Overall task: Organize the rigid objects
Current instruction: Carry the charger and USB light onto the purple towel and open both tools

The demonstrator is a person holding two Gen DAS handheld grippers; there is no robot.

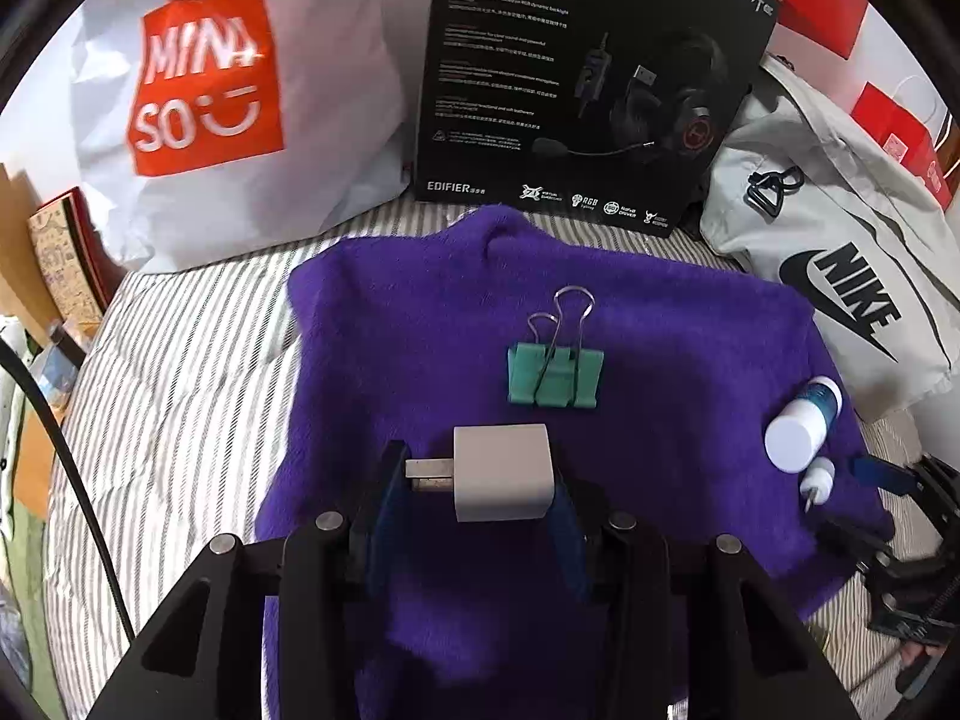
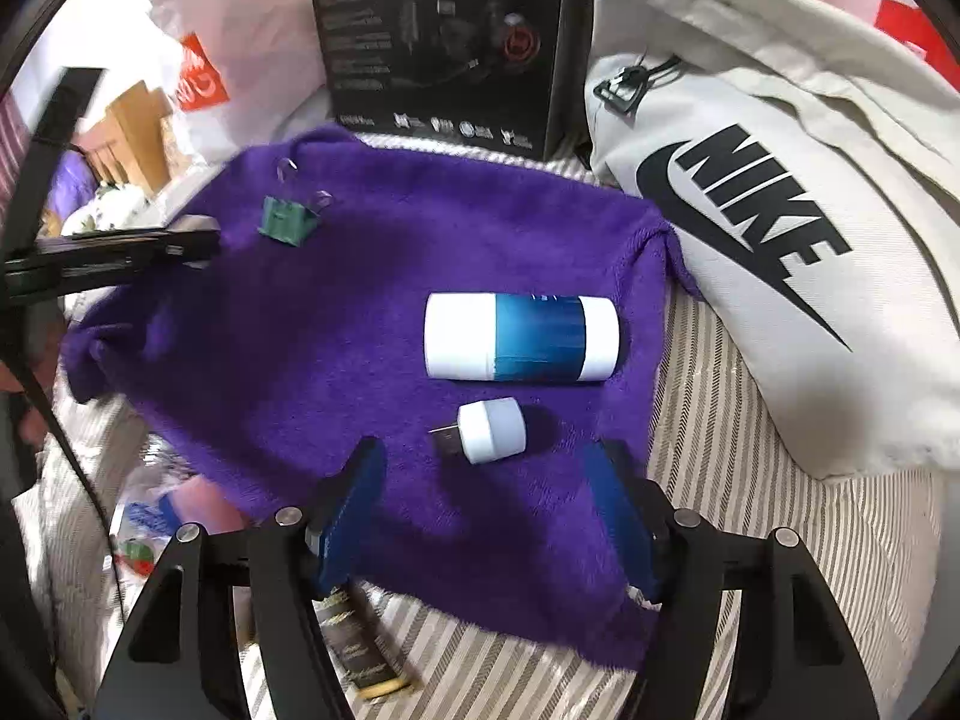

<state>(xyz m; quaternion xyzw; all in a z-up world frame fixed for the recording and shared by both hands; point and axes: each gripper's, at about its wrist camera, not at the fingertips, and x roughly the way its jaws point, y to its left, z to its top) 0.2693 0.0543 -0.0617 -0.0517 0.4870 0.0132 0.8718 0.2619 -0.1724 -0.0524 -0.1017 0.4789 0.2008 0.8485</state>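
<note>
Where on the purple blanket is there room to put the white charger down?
The widest bare patch of the purple blanket lies left of the blue-and-white bottle and below the green binder clip. It is crowded at the right edge, where the bottle and the small white USB plug lie close together. The left gripper has the white charger between its fingers.

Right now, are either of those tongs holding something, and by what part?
The left tongs clamp the white cube-shaped plug charger, one finger on its prong end, the other on its flat back. The right tongs hold nothing, open around the small white USB light.
</note>
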